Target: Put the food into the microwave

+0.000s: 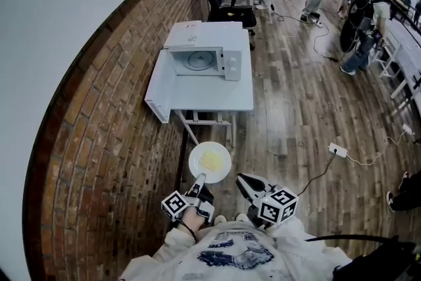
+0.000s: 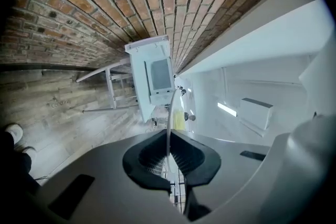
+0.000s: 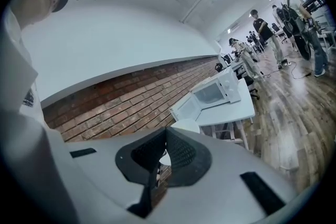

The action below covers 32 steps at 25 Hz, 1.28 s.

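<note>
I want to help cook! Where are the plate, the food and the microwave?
plate (image 1: 195,161): head view, bare white part by its left rim.
food (image 1: 210,160): head view, middle of the yellow patch.
microwave (image 1: 232,64): head view, its control panel.

Left gripper (image 1: 199,181) holding a white plate (image 1: 197,166) of yellow food (image 1: 212,159) by its rim; ahead, microwave (image 1: 204,52), door open, on white table (image 1: 217,94) beside brick wall (image 1: 112,128)

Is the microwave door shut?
No, the microwave stands open in the head view, and the round turntable inside it shows plainly.
</note>
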Available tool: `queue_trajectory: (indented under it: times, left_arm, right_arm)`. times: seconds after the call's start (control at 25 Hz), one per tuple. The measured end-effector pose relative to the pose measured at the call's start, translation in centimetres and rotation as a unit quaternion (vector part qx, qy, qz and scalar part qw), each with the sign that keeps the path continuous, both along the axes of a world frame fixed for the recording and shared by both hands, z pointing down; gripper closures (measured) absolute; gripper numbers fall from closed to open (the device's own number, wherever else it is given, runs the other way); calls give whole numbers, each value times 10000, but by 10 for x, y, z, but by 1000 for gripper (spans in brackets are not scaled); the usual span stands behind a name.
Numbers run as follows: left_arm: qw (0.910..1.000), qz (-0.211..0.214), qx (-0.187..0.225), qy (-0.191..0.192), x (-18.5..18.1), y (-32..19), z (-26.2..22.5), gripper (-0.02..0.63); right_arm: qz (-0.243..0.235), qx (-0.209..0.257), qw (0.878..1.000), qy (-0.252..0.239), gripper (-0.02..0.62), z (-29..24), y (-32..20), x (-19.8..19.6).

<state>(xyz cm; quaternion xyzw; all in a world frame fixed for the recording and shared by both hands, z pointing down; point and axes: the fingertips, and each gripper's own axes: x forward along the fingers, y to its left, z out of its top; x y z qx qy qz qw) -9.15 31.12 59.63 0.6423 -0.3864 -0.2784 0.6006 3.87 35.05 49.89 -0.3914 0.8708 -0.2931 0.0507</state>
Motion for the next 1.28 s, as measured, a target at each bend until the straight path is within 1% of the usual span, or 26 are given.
queue_trajectory:
  times: [0.16, 0.36, 0.68, 0.76, 0.88, 1.0, 1.28]
  left_arm:
    - [10000, -79, 45, -13, 11, 2, -2, 591]
    - [10000, -82, -5, -28, 22, 5, 1, 589]
    - [10000, -41, -67, -20, 29, -17, 10, 589]
    - [10000, -25, -66, -15, 29, -28, 13, 589]
    - [9999, 7, -31, 120, 31, -51, 14, 589]
    - [9999, 52, -108, 34, 29, -76, 20, 589]
    - [9998, 151, -115, 74, 18, -148, 21, 589]
  right_arm:
    - [-65, -17, 10000, -33, 581, 4, 0, 12]
    - [-122, -134, 9998, -88, 581, 12, 3, 23]
    - [-147, -211, 9997, -36, 581, 21, -17, 26]
    - [-120, -245, 9996, -12, 581, 23, -27, 28]
    - [-38, -295, 9996, 21, 581, 26, -48, 30]
    - [27, -340, 9994, 68, 581, 30, -73, 29]
    - [39, -404, 9991, 126, 581, 32, -143, 12]
